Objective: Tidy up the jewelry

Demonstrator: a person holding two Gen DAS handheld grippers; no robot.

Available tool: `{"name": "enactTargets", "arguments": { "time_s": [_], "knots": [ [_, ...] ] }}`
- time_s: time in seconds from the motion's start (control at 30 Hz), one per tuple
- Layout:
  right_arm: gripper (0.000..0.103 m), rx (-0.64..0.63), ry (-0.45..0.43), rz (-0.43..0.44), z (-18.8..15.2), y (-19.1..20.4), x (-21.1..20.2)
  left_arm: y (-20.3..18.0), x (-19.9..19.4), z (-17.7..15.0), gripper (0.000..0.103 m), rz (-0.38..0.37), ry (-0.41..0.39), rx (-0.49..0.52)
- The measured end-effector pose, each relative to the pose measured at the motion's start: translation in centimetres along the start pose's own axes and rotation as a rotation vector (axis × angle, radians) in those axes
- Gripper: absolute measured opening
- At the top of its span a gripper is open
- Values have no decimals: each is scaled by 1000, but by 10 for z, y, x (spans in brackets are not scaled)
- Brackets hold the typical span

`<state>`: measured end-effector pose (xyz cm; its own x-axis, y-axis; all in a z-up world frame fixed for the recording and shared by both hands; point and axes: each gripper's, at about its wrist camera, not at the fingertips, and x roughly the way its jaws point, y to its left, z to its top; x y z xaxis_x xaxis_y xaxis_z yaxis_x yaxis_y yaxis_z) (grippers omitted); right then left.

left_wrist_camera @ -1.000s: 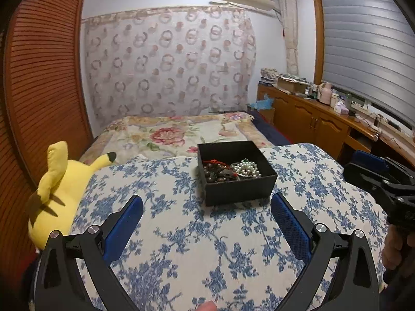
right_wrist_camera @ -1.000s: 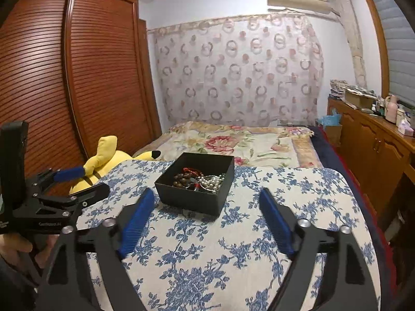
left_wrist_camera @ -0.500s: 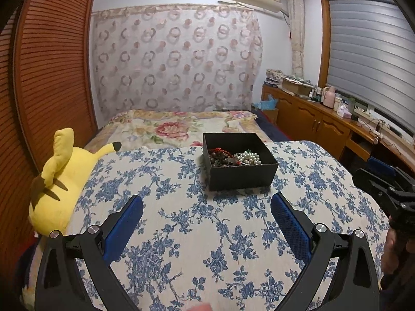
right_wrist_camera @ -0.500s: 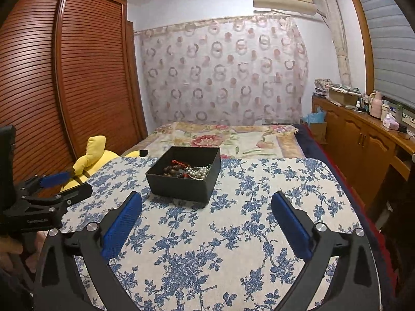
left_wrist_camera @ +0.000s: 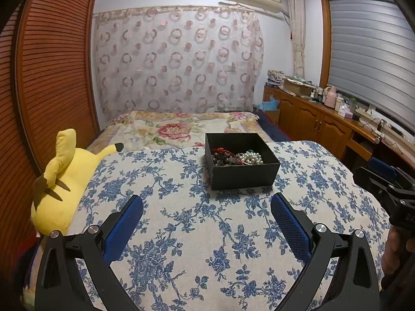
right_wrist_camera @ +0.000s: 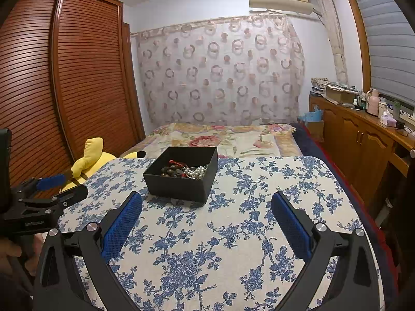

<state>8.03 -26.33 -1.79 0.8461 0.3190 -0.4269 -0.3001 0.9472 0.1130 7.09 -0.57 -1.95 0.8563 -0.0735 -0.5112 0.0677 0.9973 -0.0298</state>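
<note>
Both claws hang with jaws spread wide and nothing between them, the right claw (right_wrist_camera: 206, 207) having just finished opening, the left claw (left_wrist_camera: 206, 211) beside it. Ahead of both, the black box (right_wrist_camera: 181, 182) sits on the blue-flowered counter (right_wrist_camera: 233, 233). Inside lie the dark beads (right_wrist_camera: 172, 171) and pearls (right_wrist_camera: 198, 171).

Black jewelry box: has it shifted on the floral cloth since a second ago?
No. The black box still sits by the far edge of the floral cloth, untouched; only the camera view shifted.
</note>
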Motion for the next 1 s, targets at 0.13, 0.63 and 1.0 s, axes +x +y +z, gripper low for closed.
{"name": "enactTargets", "arguments": {
  "time_s": [0.13,0.63,1.0],
  "knots": [
    [100,3,1,-2,-1,-1,0,0,-1,0,95,3,-2,1],
    [100,3,1,-5,-1,-2,0,1,-6,3,95,1,-11,6],
    [100,2,1,-6,-1,-1,0,0,-8,3,95,1,-16,5]
  ]
}}
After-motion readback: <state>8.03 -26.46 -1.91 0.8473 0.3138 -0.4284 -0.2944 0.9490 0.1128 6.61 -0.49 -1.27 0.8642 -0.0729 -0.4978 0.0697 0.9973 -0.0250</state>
